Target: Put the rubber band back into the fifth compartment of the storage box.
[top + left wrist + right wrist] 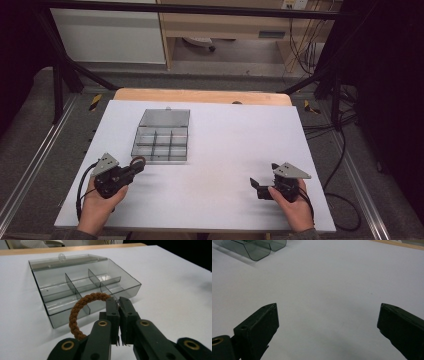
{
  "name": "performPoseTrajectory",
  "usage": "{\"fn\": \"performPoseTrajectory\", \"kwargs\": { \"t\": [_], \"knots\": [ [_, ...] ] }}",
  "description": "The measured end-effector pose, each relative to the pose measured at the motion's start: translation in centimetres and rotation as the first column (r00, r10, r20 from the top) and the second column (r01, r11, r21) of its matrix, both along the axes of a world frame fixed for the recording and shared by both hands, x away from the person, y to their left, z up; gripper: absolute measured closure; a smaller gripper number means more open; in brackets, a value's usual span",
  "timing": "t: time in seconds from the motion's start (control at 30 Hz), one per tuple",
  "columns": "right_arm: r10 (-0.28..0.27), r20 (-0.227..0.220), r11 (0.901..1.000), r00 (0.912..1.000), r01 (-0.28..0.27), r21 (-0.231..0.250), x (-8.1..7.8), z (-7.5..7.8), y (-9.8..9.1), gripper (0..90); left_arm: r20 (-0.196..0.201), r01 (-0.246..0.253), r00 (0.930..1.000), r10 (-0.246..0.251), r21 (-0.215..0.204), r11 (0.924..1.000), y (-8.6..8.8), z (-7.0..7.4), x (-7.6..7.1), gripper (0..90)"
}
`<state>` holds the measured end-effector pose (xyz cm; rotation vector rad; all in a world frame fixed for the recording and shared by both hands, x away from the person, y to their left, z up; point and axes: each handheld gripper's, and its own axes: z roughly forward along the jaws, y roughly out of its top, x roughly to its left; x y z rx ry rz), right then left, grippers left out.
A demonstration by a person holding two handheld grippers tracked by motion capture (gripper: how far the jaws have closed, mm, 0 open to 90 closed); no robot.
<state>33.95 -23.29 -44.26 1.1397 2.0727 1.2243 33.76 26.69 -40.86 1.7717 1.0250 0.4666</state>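
A wide white counter (pixel 225 165) lies mostly bare, with open surface between the two hands and out to its right edge. Toward the left sits a smoky clear plastic compartment box (pixel 161 144), its lid flipped open behind it. Just in front of the box's near left corner, the left gripper (pixel 119 300) has its jaws pressed together, pinching a brown braided cord ring (pixel 75 315) that hangs above the counter. The right gripper (pixel 328 322) rests low near the counter's front right, jaws spread wide, holding nothing.
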Motion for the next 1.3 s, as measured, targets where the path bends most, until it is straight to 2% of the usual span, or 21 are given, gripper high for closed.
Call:
{"fn": "performPoseTrajectory", "kwargs": {
  "t": [0.2, 0.43, 0.63, 0.73, 0.97, 1.3],
  "knots": [
    [0.012, -0.003, 0.9999, 0.9999, -0.012, 0.001, 0.0, -0.1, 0.2, 4.1, 0.03, -0.007, 0.9995, 0.008, -0.008, 0.9999, 0.1, 1.1, 0.2, 86.2],
    [0.022, -0.001, 0.9997, 0.9997, -0.022, -0.002, 0.0, -0.1, 0.2, 4.1, 0.037, -0.014, 0.9992, 0.014, -0.001, 0.9999, 0.0, 1.9, 0.8, 86.2],
    [0.027, -0.004, 0.9996, 0.9996, -0.027, -0.003, 0.0, 0.0, 0.1, 4.3, 0.049, -0.032, 0.9982, 0.034, -0.031, 0.999, 0.3, 3.1, 1.5, 86.2],
    [0.027, -0.009, 0.9996, 0.9996, -0.027, -0.003, 0.0, -0.1, 0.2, 4.2, 0.06, -0.017, 0.998, 0.019, -0.018, 0.9997, -0.3, 3.3, 1.5, 86.3],
    [0.021, -0.011, 0.9998, 0.9997, -0.021, -0.007, 0.0, -0.2, 0.2, 4.2, 0.058, 0.006, 0.9983, -0.005, -0.021, 0.9998, -0.9, 3.9, 2.1, 86.2],
    [0.02, -0.011, 0.9998, 0.9997, -0.02, -0.006, 0.1, -0.2, 0.2, 4.2, 0.073, 0.034, 0.9967, -0.034, 0.01, 0.9994, -1.9, 5.3, 3.1, 86.2]
  ]
}}
